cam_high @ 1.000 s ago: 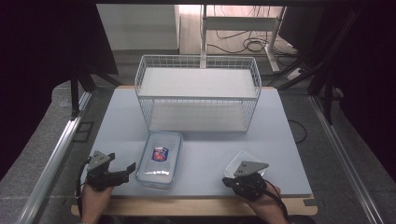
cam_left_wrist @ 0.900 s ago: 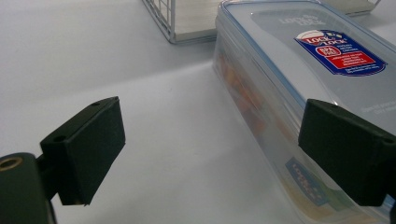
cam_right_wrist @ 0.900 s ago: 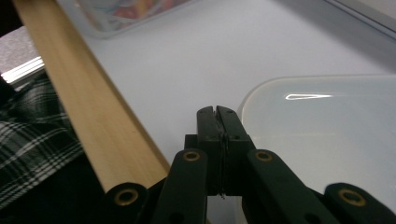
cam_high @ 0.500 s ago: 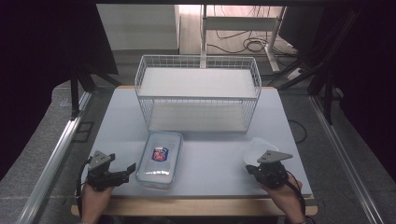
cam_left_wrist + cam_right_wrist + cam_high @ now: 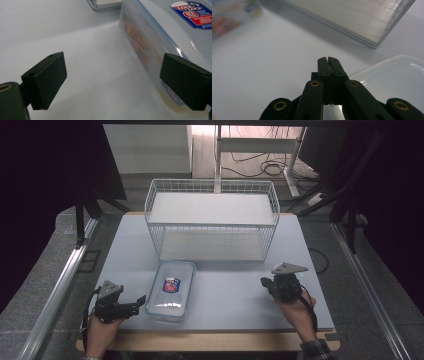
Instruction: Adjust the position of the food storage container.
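The left gripper (image 5: 112, 82) gapes wide beside the lidded container (image 5: 171, 284) (long axis toward the wire basket (image 5: 212, 222)); the right gripper (image 5: 328, 60) is pinched together, empty.

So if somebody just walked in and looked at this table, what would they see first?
Probably the big white wire basket at the back of the table, then the clear plastic box with a red and blue sticker lying near the front. A person's two black grippers sit at the front too: the left gripper is open right beside the box, and the right gripper is shut.
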`<state>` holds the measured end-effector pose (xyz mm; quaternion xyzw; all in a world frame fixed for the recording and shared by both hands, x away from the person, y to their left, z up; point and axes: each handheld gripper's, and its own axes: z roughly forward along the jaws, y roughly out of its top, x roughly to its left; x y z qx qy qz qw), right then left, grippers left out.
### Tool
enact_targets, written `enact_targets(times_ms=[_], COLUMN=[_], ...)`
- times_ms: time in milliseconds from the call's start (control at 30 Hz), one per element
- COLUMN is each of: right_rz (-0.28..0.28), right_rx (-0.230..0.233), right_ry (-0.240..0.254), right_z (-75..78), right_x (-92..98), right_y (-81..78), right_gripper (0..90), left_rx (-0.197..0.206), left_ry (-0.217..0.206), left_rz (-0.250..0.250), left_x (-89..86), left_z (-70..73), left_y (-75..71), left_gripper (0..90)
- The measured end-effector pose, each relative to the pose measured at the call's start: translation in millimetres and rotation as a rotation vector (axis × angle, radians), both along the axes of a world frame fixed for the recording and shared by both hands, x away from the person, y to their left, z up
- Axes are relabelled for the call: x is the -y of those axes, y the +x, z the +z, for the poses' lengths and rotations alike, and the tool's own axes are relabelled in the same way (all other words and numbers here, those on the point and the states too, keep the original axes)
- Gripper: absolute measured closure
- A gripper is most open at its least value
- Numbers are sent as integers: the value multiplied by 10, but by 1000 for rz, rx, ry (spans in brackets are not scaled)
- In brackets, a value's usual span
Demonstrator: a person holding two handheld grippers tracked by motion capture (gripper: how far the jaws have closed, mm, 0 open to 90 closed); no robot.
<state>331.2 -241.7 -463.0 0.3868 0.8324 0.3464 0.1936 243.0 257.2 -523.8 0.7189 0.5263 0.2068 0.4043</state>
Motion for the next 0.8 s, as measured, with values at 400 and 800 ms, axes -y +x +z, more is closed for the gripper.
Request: enact_targets(times_ms=[400,800], right_rz=[-54,73], right_rx=[-19,5], right_ry=[-15,17], right_z=[0,10], right_x=[328,120], right_y=[-127,-374], right_gripper=[889,890], left_rx=[-36,-157], left_ry=[51,51], left_rz=[-145,-412], left_x=[-10,459], left_z=[51,28], left_y=[-143,-159], left_gripper=[432,844])
